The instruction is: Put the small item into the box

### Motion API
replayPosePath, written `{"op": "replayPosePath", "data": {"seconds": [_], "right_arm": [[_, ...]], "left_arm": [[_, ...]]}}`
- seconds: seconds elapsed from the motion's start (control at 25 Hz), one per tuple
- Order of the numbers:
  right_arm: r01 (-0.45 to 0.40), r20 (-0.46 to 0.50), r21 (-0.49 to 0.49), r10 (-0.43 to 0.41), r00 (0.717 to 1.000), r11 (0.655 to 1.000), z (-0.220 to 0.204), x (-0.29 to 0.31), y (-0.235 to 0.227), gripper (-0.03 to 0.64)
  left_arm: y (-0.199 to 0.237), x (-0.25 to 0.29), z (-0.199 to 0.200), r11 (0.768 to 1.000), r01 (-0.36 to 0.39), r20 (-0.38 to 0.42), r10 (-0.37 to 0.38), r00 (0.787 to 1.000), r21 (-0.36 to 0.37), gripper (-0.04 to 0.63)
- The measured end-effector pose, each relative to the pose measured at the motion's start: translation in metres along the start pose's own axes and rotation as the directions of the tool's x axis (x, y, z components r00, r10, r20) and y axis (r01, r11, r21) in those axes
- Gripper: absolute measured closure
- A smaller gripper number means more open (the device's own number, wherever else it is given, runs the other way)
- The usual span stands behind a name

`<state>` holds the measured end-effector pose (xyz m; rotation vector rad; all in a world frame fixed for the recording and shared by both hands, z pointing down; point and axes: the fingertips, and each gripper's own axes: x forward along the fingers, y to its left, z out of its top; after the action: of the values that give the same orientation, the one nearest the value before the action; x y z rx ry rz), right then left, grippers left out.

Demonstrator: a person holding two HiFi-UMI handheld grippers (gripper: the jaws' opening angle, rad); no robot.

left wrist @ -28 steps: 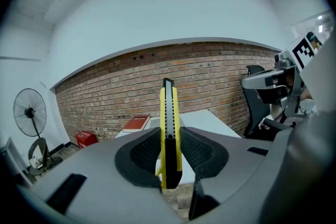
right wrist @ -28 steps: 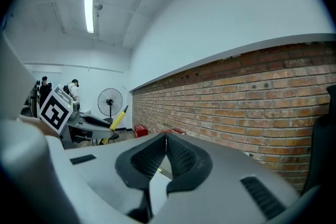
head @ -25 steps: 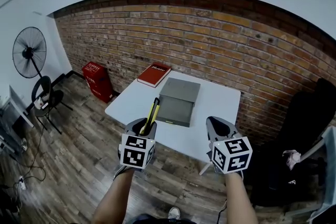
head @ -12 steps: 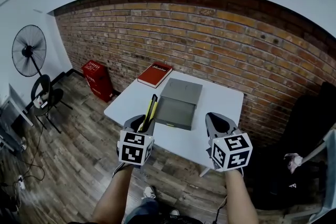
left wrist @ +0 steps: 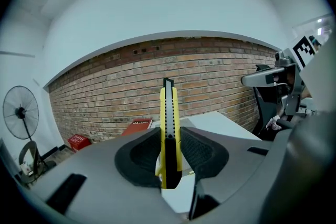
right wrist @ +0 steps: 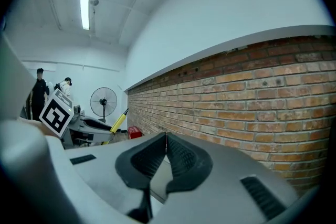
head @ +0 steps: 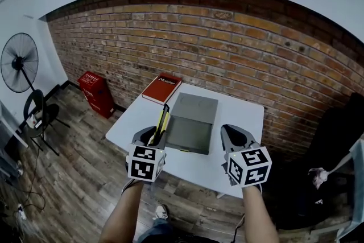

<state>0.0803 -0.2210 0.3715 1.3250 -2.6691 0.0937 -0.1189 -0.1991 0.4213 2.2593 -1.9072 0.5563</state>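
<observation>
Far to the left of the left gripper [head: 150, 138], a floor fan [head: 19, 62] stands on the wooden floor. A red crate [head: 94, 92] sits nearer, against the brick wall [head: 227, 48].

Left gripper: the jaws are clamped on a yellow-and-black utility knife [head: 164, 120]. In the left gripper view, both pads [left wrist: 144, 157] press the sides of the knife [left wrist: 168, 128]. The knife runs forward well past the jaw tips.

Ahead of this gripper, at the far left part of the white table [head: 242, 116], lies a red book [head: 161, 88].

Ahead and just to the right of the left gripper, between the two grippers, a grey box [head: 193, 116] rests on the table. In the head view the knife's tip lies just beside the box's left edge. The knife is outside the box.

Right gripper [head: 236, 139]: the right gripper view shows its jaws [right wrist: 166, 150] pressed together with nothing between them. It is held level with the left gripper, to the right of the box's near corner.
</observation>
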Motion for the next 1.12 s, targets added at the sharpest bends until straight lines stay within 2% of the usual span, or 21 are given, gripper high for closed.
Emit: {"op": "replayPosePath", "data": {"seconds": [0.52,0.88,1.12], "right_arm": [[0.139,-0.027,0.023,-0.139,0.990,0.990,0.020,0.091,-0.004,0.595],[0.214,-0.038,0.026,-0.213,0.976,0.976,0.030,0.127,0.001,0.595],[0.254,-0.045,0.025,-0.253,0.966,0.967,0.032,0.137,0.004,0.597]], "left_arm": [[0.073,0.085,0.023,0.990,0.135,0.002,-0.135,0.991,0.031,0.465],[0.107,0.117,0.029,0.976,0.210,0.001,-0.210,0.978,0.052,0.465],[0.111,0.131,0.025,0.964,0.259,-0.006,-0.259,0.966,0.063,0.465]]}}
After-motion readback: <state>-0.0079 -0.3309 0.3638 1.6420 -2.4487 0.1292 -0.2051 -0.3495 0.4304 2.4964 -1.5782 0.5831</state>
